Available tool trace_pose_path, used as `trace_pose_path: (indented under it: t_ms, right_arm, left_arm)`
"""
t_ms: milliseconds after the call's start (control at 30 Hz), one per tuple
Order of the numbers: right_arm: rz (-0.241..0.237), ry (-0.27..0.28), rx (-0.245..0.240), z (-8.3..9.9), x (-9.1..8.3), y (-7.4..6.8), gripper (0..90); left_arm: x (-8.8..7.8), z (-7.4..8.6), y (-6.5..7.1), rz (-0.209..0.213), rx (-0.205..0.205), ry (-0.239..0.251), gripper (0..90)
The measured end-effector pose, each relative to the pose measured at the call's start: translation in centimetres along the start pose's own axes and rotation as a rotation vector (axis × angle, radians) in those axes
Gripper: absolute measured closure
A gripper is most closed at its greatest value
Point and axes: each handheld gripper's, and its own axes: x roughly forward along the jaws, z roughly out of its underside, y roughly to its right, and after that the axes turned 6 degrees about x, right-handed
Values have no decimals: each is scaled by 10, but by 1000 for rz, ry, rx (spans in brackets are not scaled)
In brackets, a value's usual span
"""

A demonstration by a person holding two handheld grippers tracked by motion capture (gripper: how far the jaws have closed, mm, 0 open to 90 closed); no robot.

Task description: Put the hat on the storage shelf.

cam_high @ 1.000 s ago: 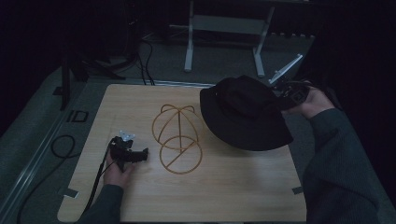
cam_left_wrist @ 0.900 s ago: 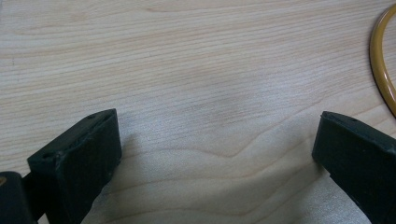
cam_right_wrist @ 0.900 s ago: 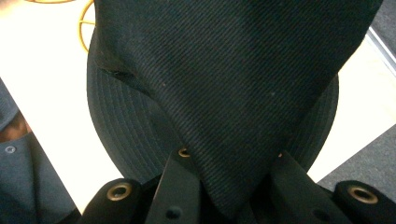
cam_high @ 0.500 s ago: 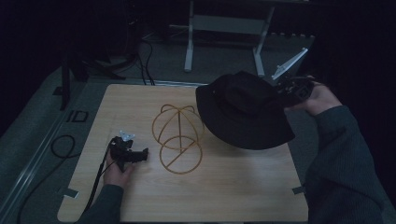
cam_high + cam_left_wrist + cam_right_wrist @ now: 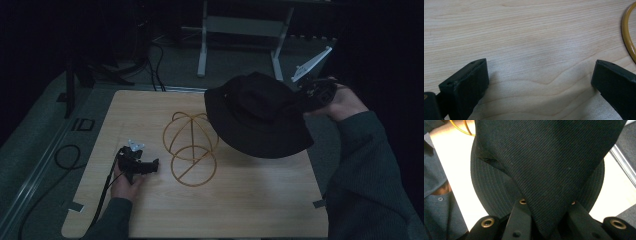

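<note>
A black bucket hat (image 5: 257, 117) hangs above the right half of the wooden table (image 5: 250, 210), its brim overlapping the right side of a gold wire hat stand (image 5: 190, 150). My right gripper (image 5: 312, 95) holds it from the right. In the right gripper view the jaws are pinched on a fold of the hat's crown (image 5: 544, 157), so the right gripper (image 5: 547, 220) is shut on it. My left gripper (image 5: 150, 166) rests low on the table, left of the stand's base ring (image 5: 627, 37). Its fingers (image 5: 466, 85) stand wide apart over bare wood.
A grey metal frame (image 5: 240, 25) stands on the floor behind the table. A black cable (image 5: 65, 155) loops on the floor at the left. The person's right sleeve (image 5: 370, 180) runs along the table's right edge.
The right gripper has lifted the hat slightly and carried it a little left, toward the wire stand. The left gripper has stayed put.
</note>
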Motion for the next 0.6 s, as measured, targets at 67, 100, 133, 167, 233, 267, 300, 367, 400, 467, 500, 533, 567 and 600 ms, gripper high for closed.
trace_pose_path:
  t_ms: [67,100,133,167,233,267,300,367,400,467,500,533,567,600]
  right_arm:
    - [-2,4,-6,-2,-2,-1,853]
    - [-4,7,-10,-2,-3,-2,853]
    - [-6,8,-12,-3,-4,-3,853]
    - [-6,10,-16,-4,-4,-3,853]
    - [-8,15,-21,-6,-6,-4,853]
    - [-9,18,-26,-7,-6,-5,853]
    - [-10,22,-28,-8,-8,-5,853]
    - [-12,31,-33,-9,-10,-7,853]
    - [-13,35,-35,-10,-11,-7,853]
    - [-17,40,-43,-11,-13,-9,853]
    - [-19,43,-46,-12,-14,-9,854]
    - [-20,44,-47,-13,-15,-10,853]
    - [-20,46,-49,-13,-16,-11,853]
    - [-23,48,-54,-14,-16,-11,853]
  left_arm:
    - [0,0,0,0,0,0,15]
    - [0,0,0,0,0,1,15]
    - [0,0,0,1,-1,1,15]
    - [0,0,0,0,-1,0,15]
    - [0,0,0,0,-1,2,15]
    - [0,0,0,0,0,1,15]
    - [0,0,0,0,-1,1,15]
    - [0,0,0,1,0,0,15]
    - [0,0,0,0,-1,2,15]
    - [0,0,0,0,-1,1,15]
    - [0,0,0,0,-1,1,15]
    - [0,0,0,0,0,2,15]
    - [0,0,0,0,0,2,15]
    - [0,0,0,0,0,0,15]
